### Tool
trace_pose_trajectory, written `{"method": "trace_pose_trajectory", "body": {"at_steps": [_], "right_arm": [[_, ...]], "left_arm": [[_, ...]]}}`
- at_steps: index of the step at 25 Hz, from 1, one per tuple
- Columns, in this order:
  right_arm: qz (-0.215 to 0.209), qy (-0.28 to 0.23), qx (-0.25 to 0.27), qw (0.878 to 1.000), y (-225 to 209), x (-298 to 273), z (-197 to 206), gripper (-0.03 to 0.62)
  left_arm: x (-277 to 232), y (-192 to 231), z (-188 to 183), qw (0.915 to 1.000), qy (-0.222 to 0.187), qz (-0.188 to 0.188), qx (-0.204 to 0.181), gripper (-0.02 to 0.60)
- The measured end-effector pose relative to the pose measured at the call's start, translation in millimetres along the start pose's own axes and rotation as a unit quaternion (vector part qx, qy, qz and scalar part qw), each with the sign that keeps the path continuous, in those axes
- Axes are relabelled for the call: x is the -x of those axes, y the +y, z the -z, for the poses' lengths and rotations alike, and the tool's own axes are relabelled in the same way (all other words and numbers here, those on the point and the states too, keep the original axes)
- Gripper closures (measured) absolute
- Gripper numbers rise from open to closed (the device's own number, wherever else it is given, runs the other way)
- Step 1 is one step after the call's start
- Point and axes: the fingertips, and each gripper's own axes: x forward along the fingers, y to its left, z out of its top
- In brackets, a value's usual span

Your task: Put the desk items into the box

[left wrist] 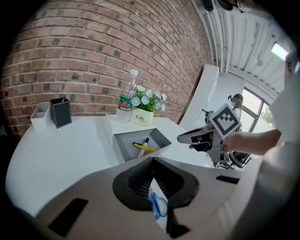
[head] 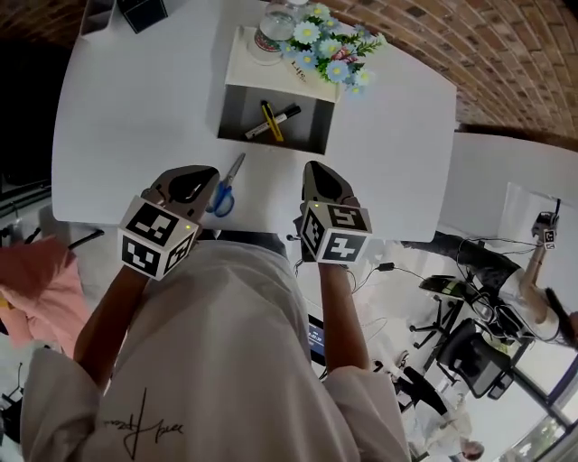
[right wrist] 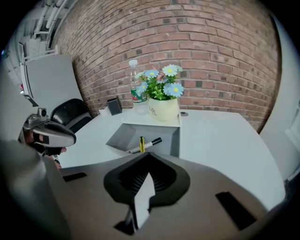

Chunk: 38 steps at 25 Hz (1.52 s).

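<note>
1. Closed on nothing at both left gripper (left wrist: 152,161) and right gripper (right wrist: 149,157), above the near table (head: 135,108) edge.
2. Just beside the left: scissors (head: 226,185), flat on the table, short of the box (head: 237,110).
3. Probably light, stiff, slick-bladed; best pinched across the blue handles.

Two pens (head: 270,121), one box (head: 237,108), one scissors (head: 223,192), one bottle (head: 271,27), one flowerpot (right wrist: 164,110).

I read only "Life", on the flower pot (left wrist: 140,118) ahead of my left jaws, past the box (left wrist: 162,138). Bottle (left wrist: 126,101) label unreadable.
</note>
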Motion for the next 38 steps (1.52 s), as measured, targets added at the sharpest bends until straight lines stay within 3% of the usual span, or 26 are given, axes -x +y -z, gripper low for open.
{"method": "trace_pose_trajectory", "body": {"at_steps": [16,23,38], "right_arm": [[0.011,-0.020,-0.057,0.998,29.0,34.3,27.0,0.568],[0.012,-0.012,-0.071,0.997,36.5,42.7,39.3,0.568],[0.003,0.008,-0.067,0.998,47.1,39.4,59.3,0.568]], "left_arm": [[3.2,-20.2,-4.3,0.9981,0.016,0.023,-0.055,0.578],[3.7,-27.0,5.2,0.9986,0.022,0.032,-0.035,0.577],[-9.0,-25.0,56.1,0.9974,0.070,0.013,-0.002,0.575]]}}
